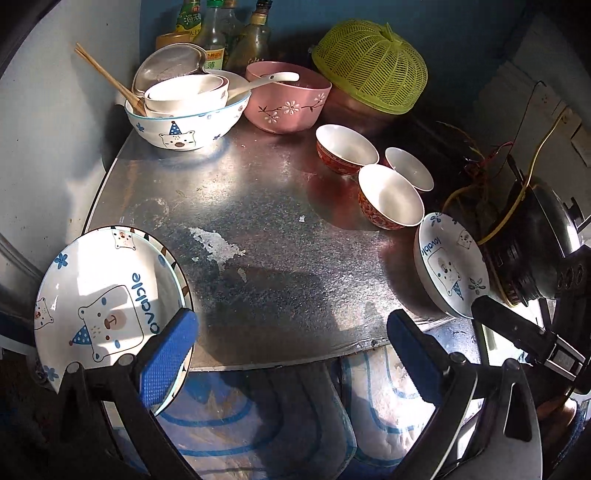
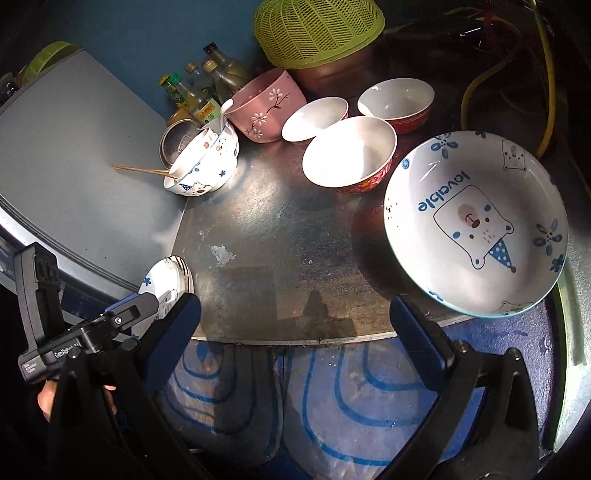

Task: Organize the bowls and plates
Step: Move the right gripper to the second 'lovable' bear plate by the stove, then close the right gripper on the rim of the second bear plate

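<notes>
Sunlit scuffed metal tabletop (image 1: 258, 206) against a blue wall (image 1: 295, 33), patterned floor (image 2: 351, 406) below.

Table (image 1: 258, 206) centre free; bowls (image 1: 369, 166) crowd the back.

Two plates sit at the desk's (image 1: 258, 206) front corners, one left (image 1: 107, 295), one right (image 2: 476, 225). Three small bowls (image 1: 389, 194) cluster at right; stacked bowls (image 1: 184, 114) stand back left, bottles (image 1: 218, 33) behind them.
</notes>
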Demonstrator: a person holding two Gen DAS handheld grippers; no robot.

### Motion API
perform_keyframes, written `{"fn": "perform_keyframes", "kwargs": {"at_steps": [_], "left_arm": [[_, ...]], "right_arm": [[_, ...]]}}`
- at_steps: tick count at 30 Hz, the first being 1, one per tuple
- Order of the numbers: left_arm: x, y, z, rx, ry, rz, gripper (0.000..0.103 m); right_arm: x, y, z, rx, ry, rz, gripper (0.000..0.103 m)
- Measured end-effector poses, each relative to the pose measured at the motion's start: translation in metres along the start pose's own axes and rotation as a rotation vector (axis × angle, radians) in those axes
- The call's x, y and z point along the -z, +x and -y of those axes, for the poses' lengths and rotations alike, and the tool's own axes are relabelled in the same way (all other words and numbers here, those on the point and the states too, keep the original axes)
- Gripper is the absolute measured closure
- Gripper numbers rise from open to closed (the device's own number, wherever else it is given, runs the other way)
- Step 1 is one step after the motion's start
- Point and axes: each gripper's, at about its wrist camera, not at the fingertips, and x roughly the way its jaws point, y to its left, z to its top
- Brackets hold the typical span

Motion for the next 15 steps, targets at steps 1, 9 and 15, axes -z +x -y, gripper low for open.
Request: {"fn": "perform_keyframes", "kwargs": {"at_steps": [1, 9, 15], "left_arm": [[0.000, 0.003, 0.008, 0.002, 0.003, -0.003, 0.000], [0.004, 0.025, 0.068, 0.014, 0.056, -0.045, 0.000], [0.000, 0.045, 0.099, 0.047, 0.084, -0.067, 0.001]], "right_arm": [[-0.002, -0.005, 0.009, 0.002, 0.006, 0.002, 0.000], [-0.004, -0.036, 0.074, 0.036, 0.090, 0.052, 0.000], [0.000, -0.056, 0.123, 0.089, 0.195, 0.126, 0.000]]}}
